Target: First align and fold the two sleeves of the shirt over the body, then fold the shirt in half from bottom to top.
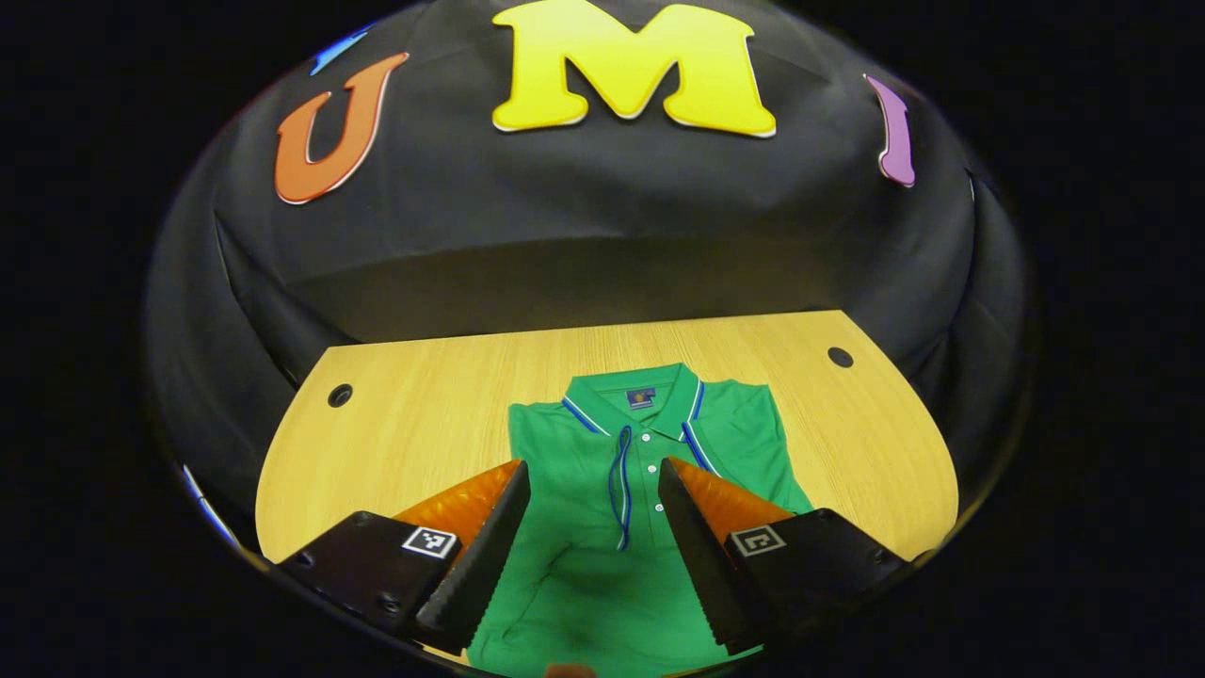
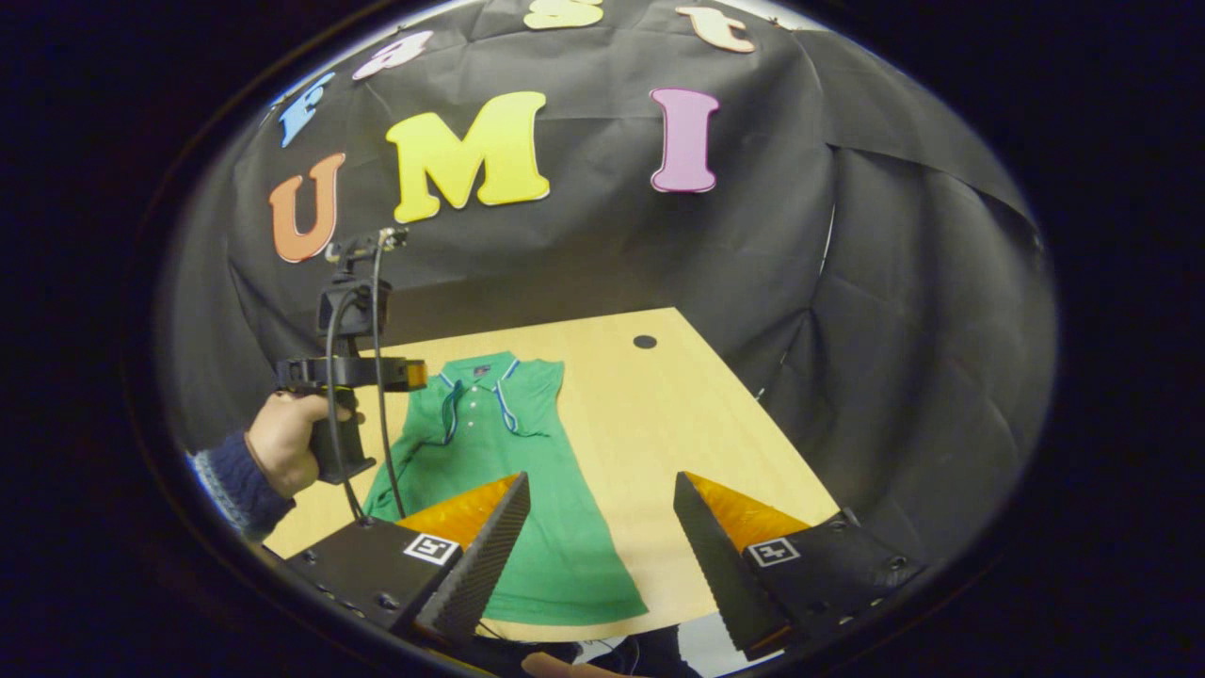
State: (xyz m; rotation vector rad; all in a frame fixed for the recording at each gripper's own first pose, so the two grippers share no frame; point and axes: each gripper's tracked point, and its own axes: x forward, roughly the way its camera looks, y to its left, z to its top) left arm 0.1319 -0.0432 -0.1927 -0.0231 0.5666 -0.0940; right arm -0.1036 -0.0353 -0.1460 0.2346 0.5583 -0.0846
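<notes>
The shirt (image 1: 617,508) lies flat on the tabletop (image 1: 414,414), collar far and hem near, long axis running near to far; both tools hang released above it, the left tool (image 1: 593,551) over its middle, the right tool (image 2: 598,556) off its right edge.

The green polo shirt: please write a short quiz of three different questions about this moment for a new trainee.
1. True or false: the green polo shirt lies flat on the wooden table with its collar toward the booth wall.
2. Multiple choice: the left tongs are A) shut on the collar, B) open above the shirt, C) resting on bare table.
3. Fill in: in the right gripper view, the right tongs are ____.

Key: 1 true; 2 B; 3 open.
</notes>
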